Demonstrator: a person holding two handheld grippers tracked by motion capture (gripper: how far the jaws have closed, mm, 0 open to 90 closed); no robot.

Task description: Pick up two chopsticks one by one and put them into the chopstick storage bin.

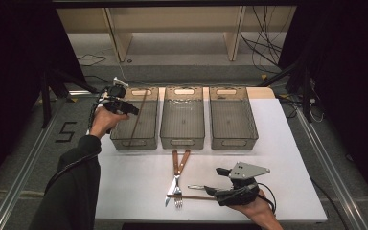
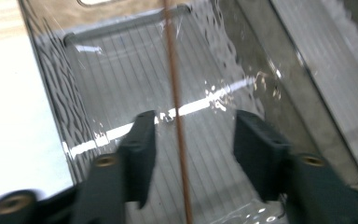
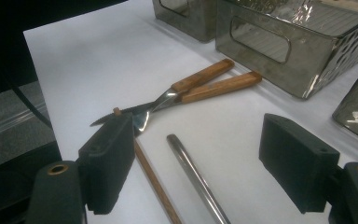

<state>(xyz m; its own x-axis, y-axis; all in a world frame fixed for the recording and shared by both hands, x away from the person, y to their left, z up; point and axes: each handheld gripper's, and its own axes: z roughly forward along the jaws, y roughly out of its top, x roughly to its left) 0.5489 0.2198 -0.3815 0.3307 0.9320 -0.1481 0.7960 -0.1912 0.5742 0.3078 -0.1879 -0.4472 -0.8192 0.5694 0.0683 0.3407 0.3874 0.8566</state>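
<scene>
The left hand-held gripper (image 1: 130, 109) hangs over the left of 3 bins (image 1: 135, 139), its jaws apart with the brown stick (image 2: 177, 112) loose between them. The right hand-held gripper (image 3: 196, 158), jaws apart, straddles a second stick (image 3: 151, 179) on the bench (image 1: 134, 182).

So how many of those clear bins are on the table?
3, in a row along the table's far side: the left bin with a brown stick in it, the middle bin, and the right bin. None looks hidden.

Glossy clear plastic bin (image 2: 121, 84); thin wooden chopstick (image 2: 175, 93); matt black claws.
</scene>
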